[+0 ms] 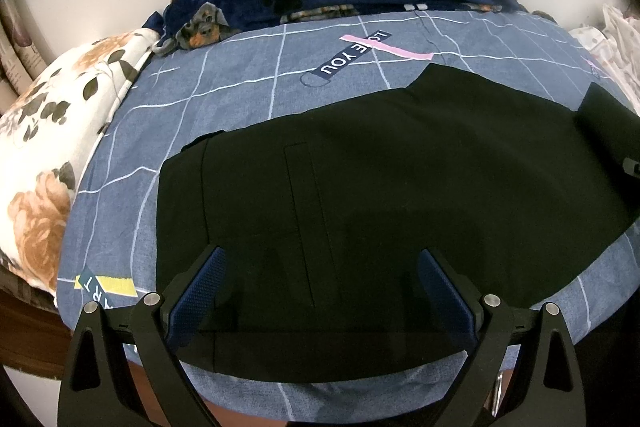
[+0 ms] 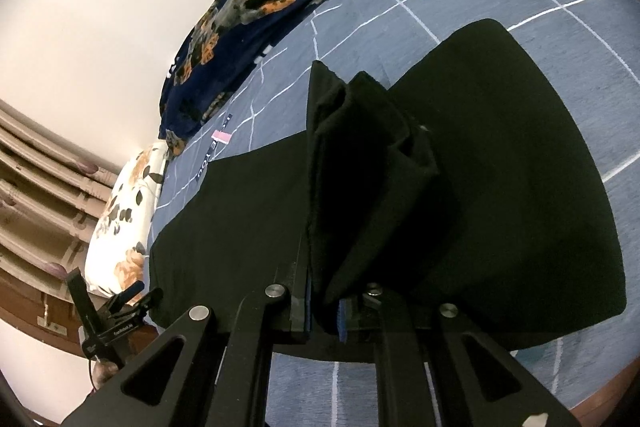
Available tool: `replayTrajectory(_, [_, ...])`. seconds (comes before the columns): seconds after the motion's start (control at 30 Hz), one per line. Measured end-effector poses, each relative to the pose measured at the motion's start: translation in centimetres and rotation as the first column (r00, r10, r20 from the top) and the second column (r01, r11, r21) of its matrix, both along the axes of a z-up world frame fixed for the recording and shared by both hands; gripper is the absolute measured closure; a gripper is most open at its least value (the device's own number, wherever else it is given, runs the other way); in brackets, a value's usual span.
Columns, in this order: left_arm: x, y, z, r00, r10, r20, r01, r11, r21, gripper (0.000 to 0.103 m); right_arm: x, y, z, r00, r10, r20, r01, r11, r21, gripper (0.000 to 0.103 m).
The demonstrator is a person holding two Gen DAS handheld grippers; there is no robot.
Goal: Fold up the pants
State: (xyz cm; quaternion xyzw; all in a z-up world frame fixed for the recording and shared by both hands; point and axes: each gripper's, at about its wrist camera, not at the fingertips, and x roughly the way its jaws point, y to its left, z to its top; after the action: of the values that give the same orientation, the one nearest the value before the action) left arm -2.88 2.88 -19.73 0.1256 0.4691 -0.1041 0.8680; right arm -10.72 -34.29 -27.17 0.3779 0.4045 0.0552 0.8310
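Black pants [image 1: 380, 163] lay flat on the bed [image 1: 240, 87]; the right claw [image 2: 324, 311] pinched a raised fold while the left claw [image 1: 320, 291] stood spread.

I am reading "LOVE YOU" on a navy label [image 1: 354, 54] printed on the blue bedsheet [image 1: 240, 75], at twelve o'clock in the left wrist view; at eight o'clock a teal label [image 1: 96, 287] is showing only "RT"; the small white print on the left gripper [image 2: 120, 323] is staying illegible to me.
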Motion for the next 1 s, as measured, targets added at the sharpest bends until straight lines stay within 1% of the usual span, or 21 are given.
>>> replayTrajectory(0.53, [0.1,0.0,-0.1,1.000,0.000,-0.003,0.000,1.000,0.000,0.007,0.0,0.9,-0.2,1.000,0.027,0.002,-0.027,1.000,-0.009,0.091])
replayTrajectory(0.8, [0.2,0.0,0.0,1.000,0.000,-0.004,0.000,1.000,0.001,0.007,0.0,1.2,-0.2,1.000,0.024,0.003,-0.024,1.000,0.003,0.091])
replayTrajectory(0.9, [-0.1,0.1,-0.4,1.000,-0.001,-0.007,0.001,1.000,0.004,0.007,0.0,1.2,-0.2,1.000,0.025,0.007,-0.025,1.000,0.008,0.089])
replayTrajectory(1.0, [-0.3,0.1,-0.6,1.000,-0.001,-0.010,0.001,1.000,0.005,0.007,0.1,1.3,0.0,0.999,0.029,0.016,-0.029,0.999,0.014,0.084])
